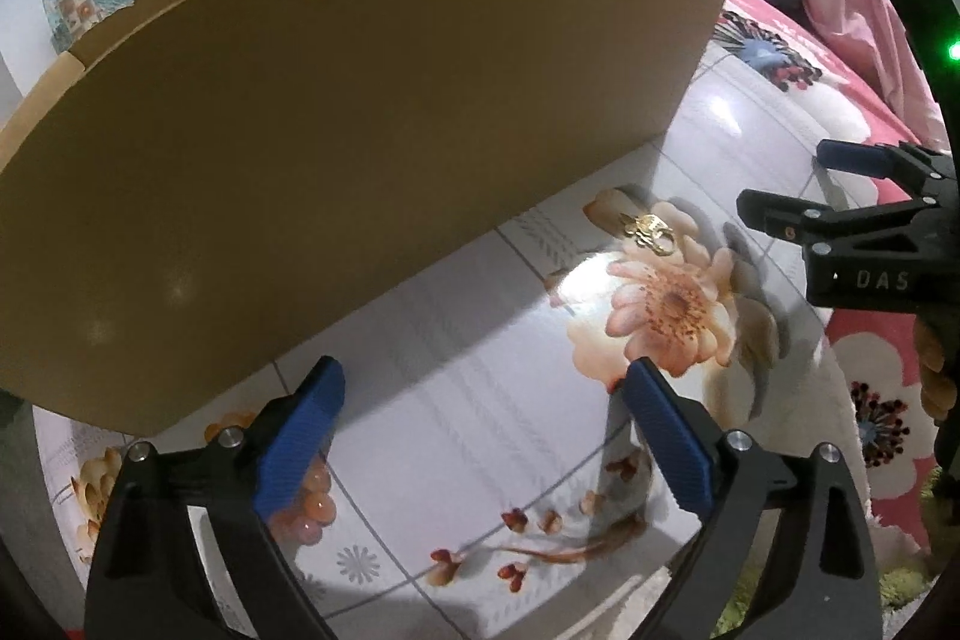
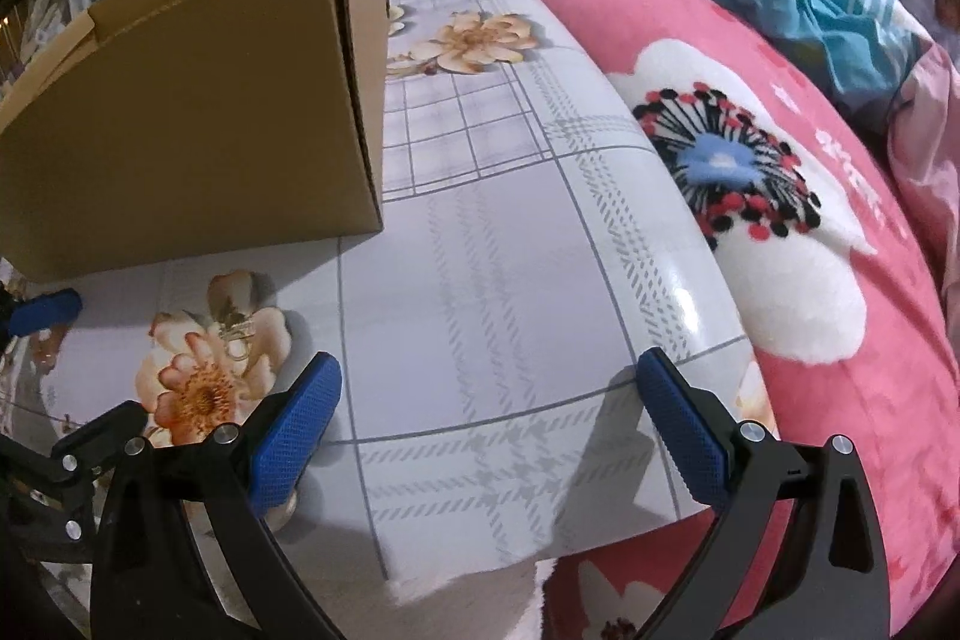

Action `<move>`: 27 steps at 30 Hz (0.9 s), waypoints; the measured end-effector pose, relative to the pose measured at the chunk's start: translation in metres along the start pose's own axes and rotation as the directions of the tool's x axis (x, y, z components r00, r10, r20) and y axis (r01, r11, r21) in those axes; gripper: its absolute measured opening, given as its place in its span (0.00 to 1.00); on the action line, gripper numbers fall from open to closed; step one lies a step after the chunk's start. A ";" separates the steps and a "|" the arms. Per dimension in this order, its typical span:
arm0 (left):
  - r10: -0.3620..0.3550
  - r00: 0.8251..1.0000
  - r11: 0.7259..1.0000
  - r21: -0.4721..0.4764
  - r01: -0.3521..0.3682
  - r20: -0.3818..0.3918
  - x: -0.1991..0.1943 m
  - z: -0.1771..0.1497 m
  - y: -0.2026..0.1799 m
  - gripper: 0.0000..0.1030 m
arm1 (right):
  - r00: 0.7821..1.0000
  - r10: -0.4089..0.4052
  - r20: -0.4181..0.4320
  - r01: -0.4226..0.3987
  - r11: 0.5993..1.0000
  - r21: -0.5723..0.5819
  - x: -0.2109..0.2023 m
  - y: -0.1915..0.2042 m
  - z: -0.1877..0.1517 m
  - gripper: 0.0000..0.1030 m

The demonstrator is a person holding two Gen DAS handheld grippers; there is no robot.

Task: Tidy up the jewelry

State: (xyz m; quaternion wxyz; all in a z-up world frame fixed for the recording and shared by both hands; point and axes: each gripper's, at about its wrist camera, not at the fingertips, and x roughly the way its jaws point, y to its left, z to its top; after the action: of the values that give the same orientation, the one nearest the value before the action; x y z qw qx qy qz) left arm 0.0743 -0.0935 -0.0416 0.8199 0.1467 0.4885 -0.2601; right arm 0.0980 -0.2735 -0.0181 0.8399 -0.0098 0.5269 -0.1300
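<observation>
while lying flat, gold jewelry (image 1: 649, 233): small tangle on a printed flower of the table (image 1: 480, 400), just beside the cardboard box (image 1: 360, 130).
left gripper (image 1: 486, 430): wide open, empty.
right gripper (image 2: 489, 424): wide open, empty.
risk: wide jaws may scrape the slick cloth, skidding the piece against the box.

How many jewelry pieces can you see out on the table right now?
2. A gold jewelry cluster lies on the flower print near the cardboard box; an orange bead strand sits partly behind the left hand-held gripper's finger. More may be hidden inside the box.
</observation>
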 end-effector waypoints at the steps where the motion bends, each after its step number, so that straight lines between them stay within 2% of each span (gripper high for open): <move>1: 0.005 1.000 1.000 0.000 -0.005 -0.001 0.001 0.001 0.000 0.93 | 1.000 -0.016 -0.005 0.016 1.000 -0.014 0.003 0.002 0.002 0.92; 12: 0.024 1.000 1.000 -0.014 -0.024 0.012 0.007 0.004 -0.004 0.95 | 1.000 -0.020 -0.005 0.020 0.999 -0.044 0.005 0.003 0.005 0.92; 22: 0.025 1.000 0.999 -0.025 -0.025 -0.011 0.010 0.011 -0.008 0.95 | 0.999 -0.029 -0.022 0.027 0.997 -0.076 0.006 0.007 0.006 0.92; 27: 0.025 0.999 0.999 -0.026 -0.026 -0.026 0.013 0.017 -0.009 0.95 | 1.000 -0.002 -0.030 0.000 0.998 -0.057 0.008 0.001 0.006 0.92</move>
State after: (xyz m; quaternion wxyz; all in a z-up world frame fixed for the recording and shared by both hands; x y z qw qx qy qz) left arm 0.0868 -0.1127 -0.0451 0.8187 0.1455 0.5004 -0.2411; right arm 0.1073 -0.2751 -0.0226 0.8311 -0.0323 0.5430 -0.1155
